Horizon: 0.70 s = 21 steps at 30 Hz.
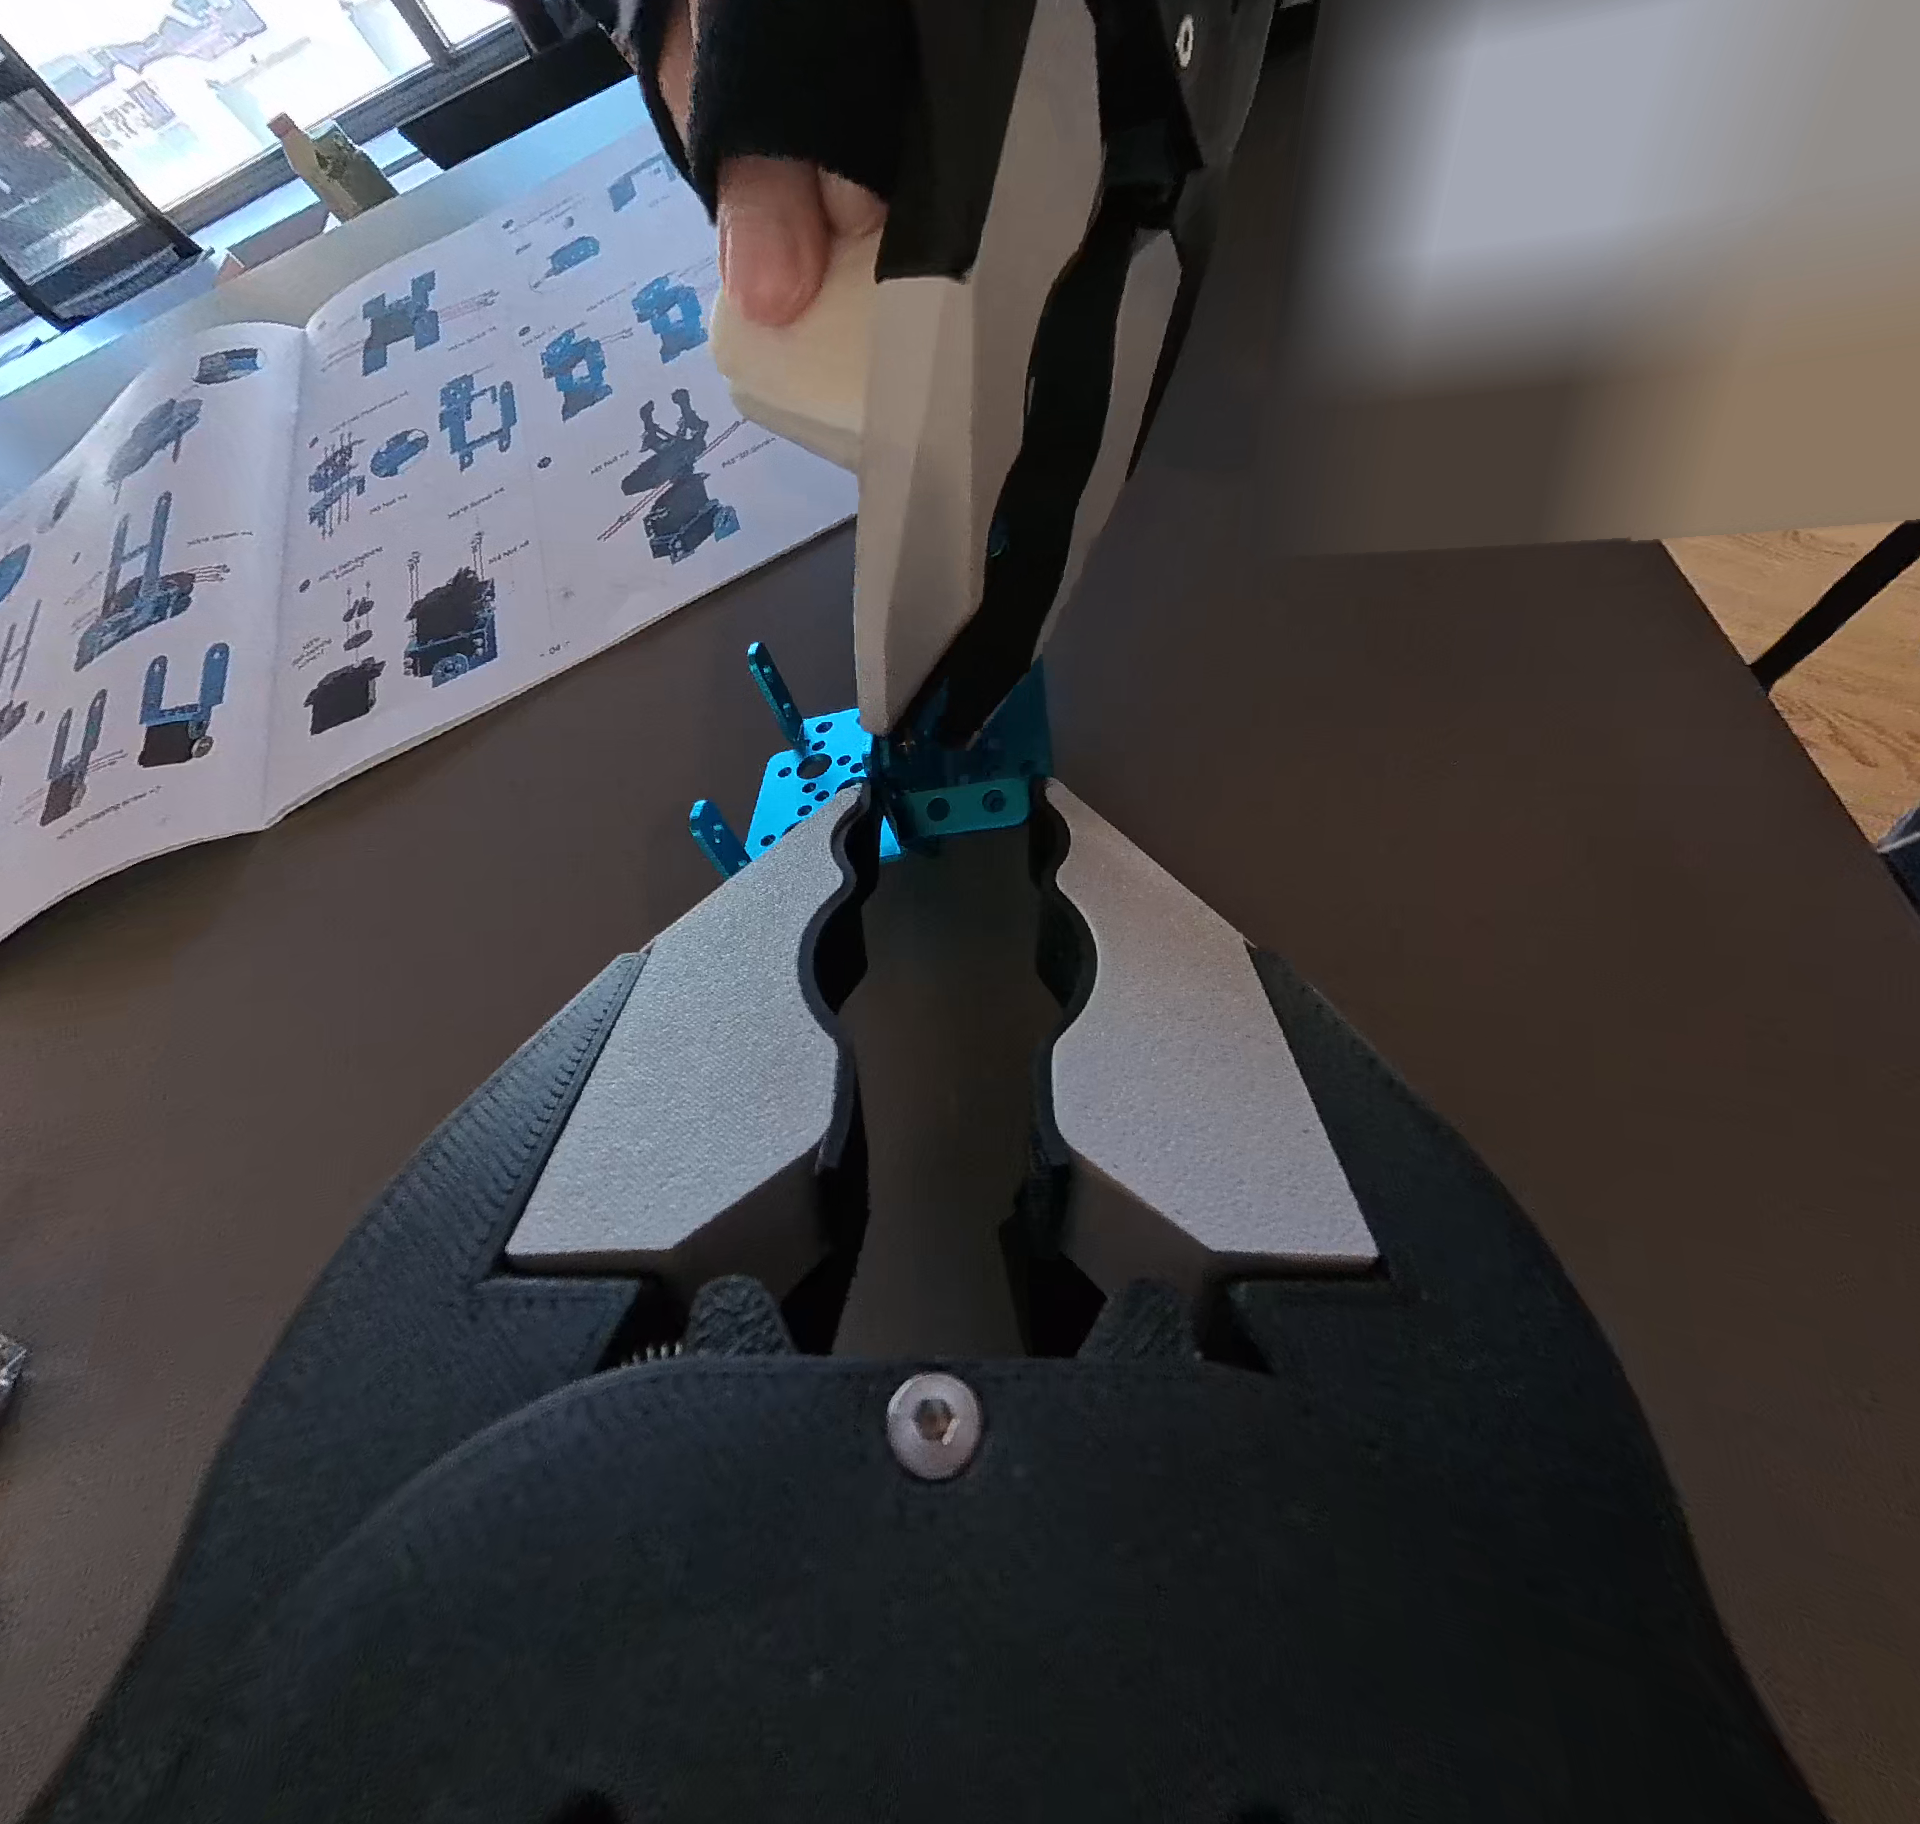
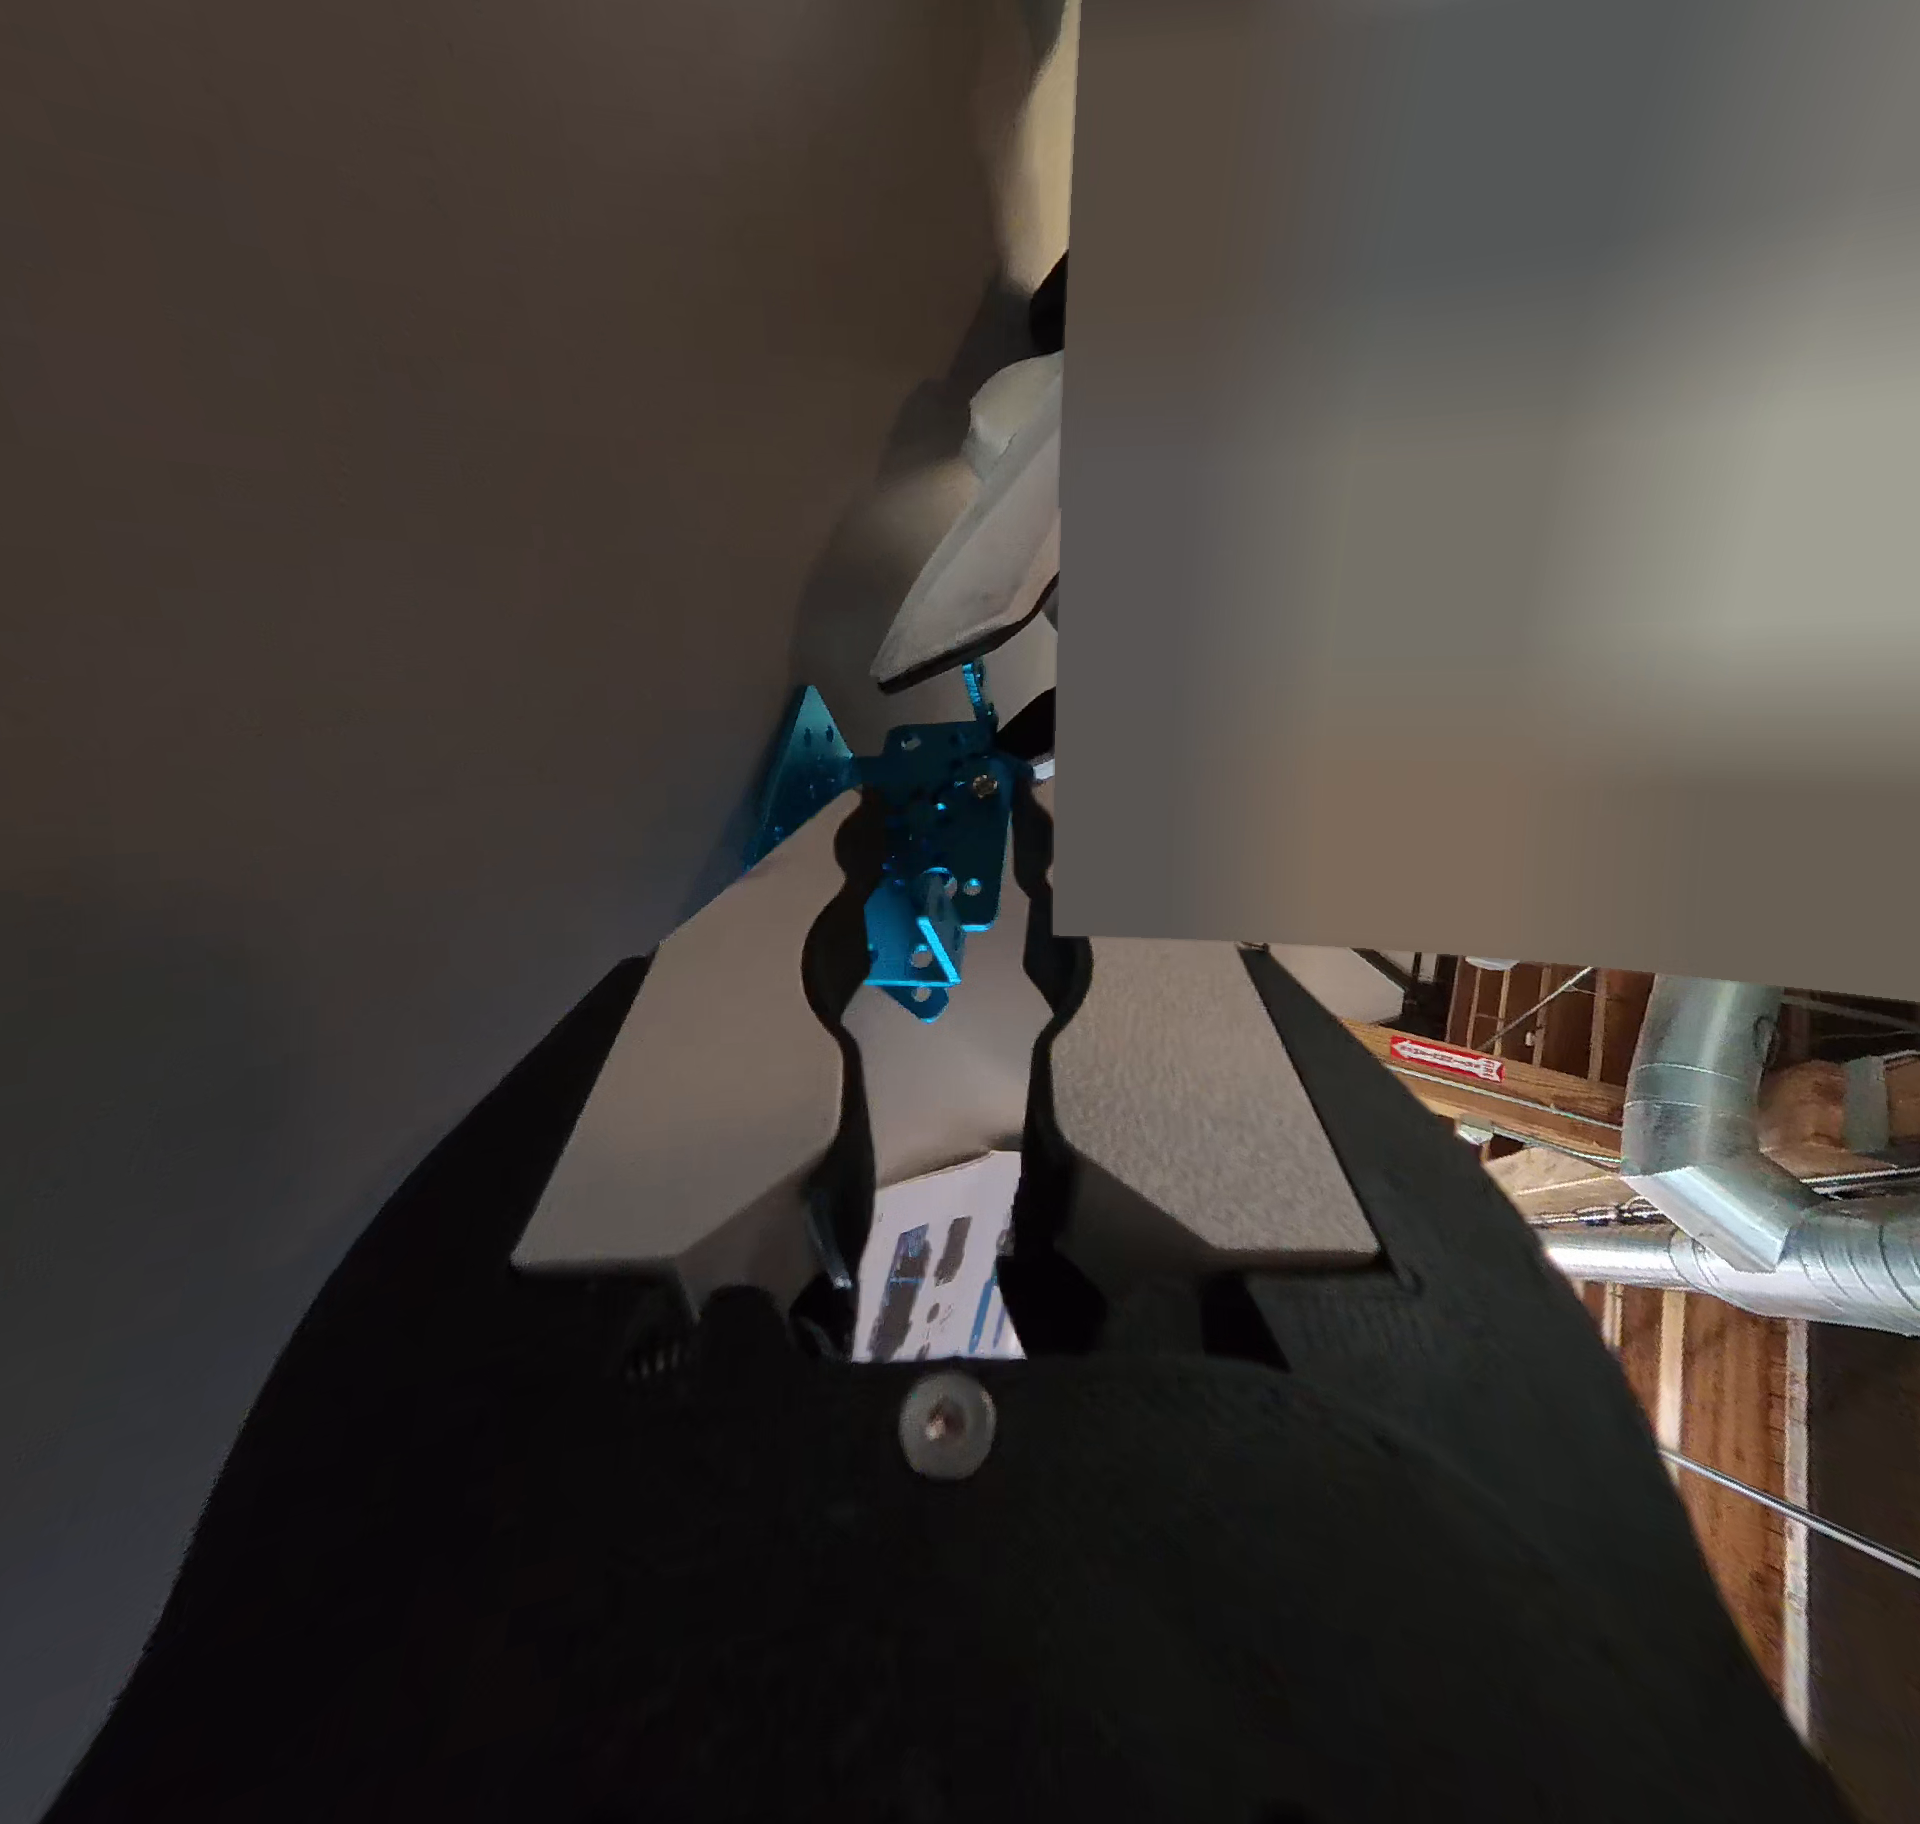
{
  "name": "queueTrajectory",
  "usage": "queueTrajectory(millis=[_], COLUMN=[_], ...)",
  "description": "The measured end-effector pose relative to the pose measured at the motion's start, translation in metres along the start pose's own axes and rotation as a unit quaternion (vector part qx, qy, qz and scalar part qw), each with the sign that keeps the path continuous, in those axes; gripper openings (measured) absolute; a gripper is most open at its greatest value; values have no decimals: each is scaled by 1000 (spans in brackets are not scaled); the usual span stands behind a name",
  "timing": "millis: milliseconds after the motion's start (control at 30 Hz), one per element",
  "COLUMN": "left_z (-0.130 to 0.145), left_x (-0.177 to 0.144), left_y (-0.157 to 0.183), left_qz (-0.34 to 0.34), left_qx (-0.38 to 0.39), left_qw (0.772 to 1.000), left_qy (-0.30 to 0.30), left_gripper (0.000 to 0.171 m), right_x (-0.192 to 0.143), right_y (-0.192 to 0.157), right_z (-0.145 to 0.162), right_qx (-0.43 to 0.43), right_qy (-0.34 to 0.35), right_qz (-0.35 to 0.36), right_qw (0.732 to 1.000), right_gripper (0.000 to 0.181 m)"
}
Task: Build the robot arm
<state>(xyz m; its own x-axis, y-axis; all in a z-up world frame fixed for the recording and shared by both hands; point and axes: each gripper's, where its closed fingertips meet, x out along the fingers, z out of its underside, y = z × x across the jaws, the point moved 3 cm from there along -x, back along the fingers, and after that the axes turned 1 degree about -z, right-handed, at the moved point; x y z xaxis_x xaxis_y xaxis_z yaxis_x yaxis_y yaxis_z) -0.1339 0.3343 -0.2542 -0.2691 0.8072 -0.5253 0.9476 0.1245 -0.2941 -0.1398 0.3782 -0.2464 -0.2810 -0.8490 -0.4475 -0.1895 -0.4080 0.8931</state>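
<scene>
Dark table (image 1: 1351, 839), manual (image 1: 364, 486) left view only; both tongs on bracket (image 2: 935, 839).

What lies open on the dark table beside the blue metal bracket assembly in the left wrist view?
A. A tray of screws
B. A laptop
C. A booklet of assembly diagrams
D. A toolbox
C: an open booklet printed with part diagrams lies on the table left of the bracket assembly.

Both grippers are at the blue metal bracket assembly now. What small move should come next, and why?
Probably hold the left gripper steady. It clamps the blue perforated metal bracket assembly above the dark brown table, while the right gripper is closed on the same piece from above, so any sideways pull could twist it.
</scene>
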Motion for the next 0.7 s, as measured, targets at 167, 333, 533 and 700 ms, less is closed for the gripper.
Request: queueTrajectory(millis=[167, 333, 533, 700], left_z=[0, 0, 0, 0], left_x=[0, 0, 0, 0], left_y=[0, 0, 0, 0], left_qz=[0, 0, 0, 0], left_qx=[1, 1, 0, 1], left_qw=[1000, 1000, 1000, 1000], left_qy=[0, 0, 0, 1], left_gripper=[28, 28, 27, 27], right_x=[-3, -1, -1, -3], right_y=[2, 2, 1, 3], right_z=[-4, -2, -1, -1], right_qx=[-13, -8, -4, -2], right_qy=[10, 5, 4, 6], right_qz=[11, 9, 5, 8], right_qw=[1000, 1000, 1000, 1000], right_gripper=[21, 18, 17, 14])
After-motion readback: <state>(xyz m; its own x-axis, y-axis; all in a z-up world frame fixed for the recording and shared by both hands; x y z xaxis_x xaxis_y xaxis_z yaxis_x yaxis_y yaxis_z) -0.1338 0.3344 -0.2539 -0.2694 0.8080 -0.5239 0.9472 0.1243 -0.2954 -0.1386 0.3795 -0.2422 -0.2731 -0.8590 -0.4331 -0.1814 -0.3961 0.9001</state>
